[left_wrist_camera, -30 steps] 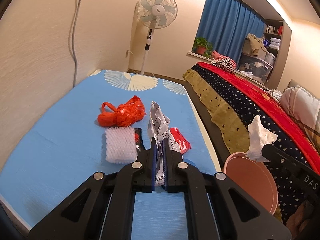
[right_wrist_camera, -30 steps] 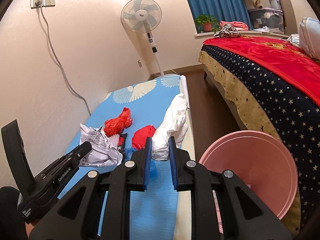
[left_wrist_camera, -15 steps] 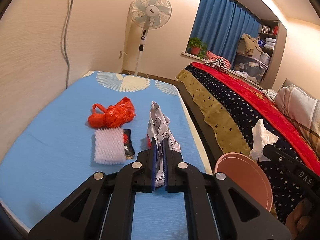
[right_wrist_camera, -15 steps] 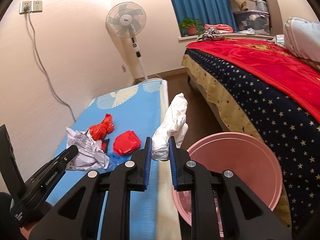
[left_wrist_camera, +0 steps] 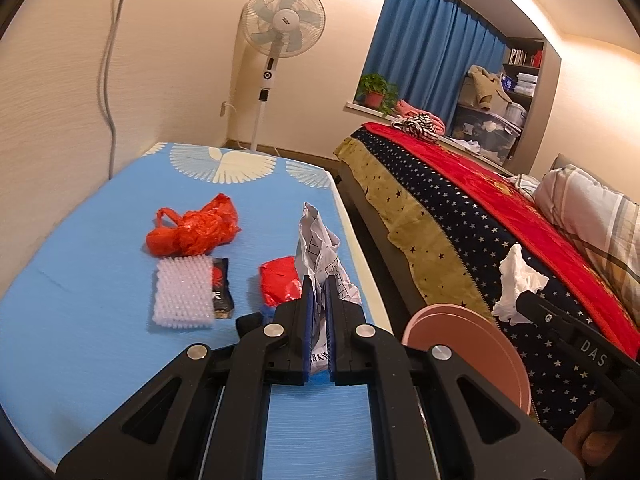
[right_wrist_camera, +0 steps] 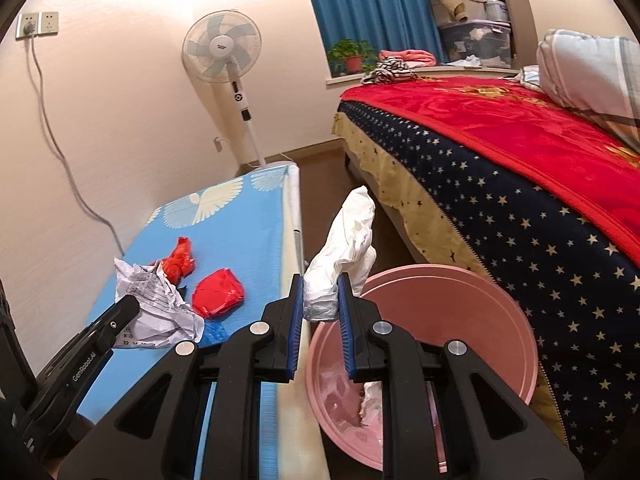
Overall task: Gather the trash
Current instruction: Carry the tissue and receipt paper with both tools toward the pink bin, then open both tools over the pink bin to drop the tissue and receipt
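Left of my left claw (left_wrist_camera: 318, 292), on the blue mat (left_wrist_camera: 80, 320): a white bumpy pad (left_wrist_camera: 182, 298) lies flat, a small dark wrapper (left_wrist_camera: 221, 294) touching its right edge. Beyond both sits a crumpled orange bag (left_wrist_camera: 192, 232). Just left of the fingertips lies a red packet (left_wrist_camera: 280, 282).

My left claw is pressed onto a crumpled printed paper (left_wrist_camera: 320, 252); the paper stands up between the blue pads and sticks out past the tips, above the mat near its right edge.

Right of that claw, past the mat edge, I see the rim of the pink bucket (left_wrist_camera: 480, 344) on the floor beside the bed (left_wrist_camera: 480, 208). My right claw shows at the far right of this view, white tissue (left_wrist_camera: 518, 284) poking up from it.

Right wrist view: the left claw comes in at lower left with the paper (right_wrist_camera: 156, 308). The red packet (right_wrist_camera: 218, 292) lies just left of my right claw (right_wrist_camera: 319, 304), the orange bag (right_wrist_camera: 182, 262) further back.

My right claw pinches the white tissue (right_wrist_camera: 344, 248); its jaws stand moderately apart with the wad filling the gap. The tissue hangs above the near-left rim of the pink bucket (right_wrist_camera: 500, 308), which sits just right of and below the tips. White scraps (right_wrist_camera: 370, 400) lie inside the bucket. Bed (right_wrist_camera: 520, 184) runs along the right.
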Motion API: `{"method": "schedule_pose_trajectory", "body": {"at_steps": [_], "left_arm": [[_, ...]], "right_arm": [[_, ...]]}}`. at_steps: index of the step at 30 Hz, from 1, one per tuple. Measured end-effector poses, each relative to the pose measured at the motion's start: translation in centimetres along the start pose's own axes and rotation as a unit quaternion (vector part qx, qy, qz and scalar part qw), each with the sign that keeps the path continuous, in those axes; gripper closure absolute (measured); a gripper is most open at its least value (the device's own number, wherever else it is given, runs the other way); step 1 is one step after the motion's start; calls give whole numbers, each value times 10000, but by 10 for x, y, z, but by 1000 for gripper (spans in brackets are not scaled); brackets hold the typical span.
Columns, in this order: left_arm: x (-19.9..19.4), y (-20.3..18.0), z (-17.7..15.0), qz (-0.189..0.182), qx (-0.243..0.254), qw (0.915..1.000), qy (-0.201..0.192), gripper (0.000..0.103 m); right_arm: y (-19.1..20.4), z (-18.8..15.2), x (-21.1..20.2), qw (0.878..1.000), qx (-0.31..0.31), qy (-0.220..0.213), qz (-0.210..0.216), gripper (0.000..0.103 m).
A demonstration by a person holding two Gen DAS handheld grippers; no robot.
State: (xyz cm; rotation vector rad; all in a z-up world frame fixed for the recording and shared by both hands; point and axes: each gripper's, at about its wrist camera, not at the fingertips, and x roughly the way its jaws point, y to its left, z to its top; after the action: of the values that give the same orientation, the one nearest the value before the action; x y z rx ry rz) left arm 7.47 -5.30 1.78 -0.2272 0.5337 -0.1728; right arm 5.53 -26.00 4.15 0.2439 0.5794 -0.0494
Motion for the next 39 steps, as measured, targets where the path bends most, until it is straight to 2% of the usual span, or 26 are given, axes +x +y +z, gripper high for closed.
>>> {"method": "schedule_pose_trajectory", "body": {"at_steps": [27,39], "left_arm": [[25,-47,-14,-582,198,9978,249,98],[53,-81,-31,-1059,312,9918,644,98]], "right_arm": [[-35,-3,-2,9976,339,-58,-606,86],[-58,-7,3,9931,536,53,-1043,83]]}}
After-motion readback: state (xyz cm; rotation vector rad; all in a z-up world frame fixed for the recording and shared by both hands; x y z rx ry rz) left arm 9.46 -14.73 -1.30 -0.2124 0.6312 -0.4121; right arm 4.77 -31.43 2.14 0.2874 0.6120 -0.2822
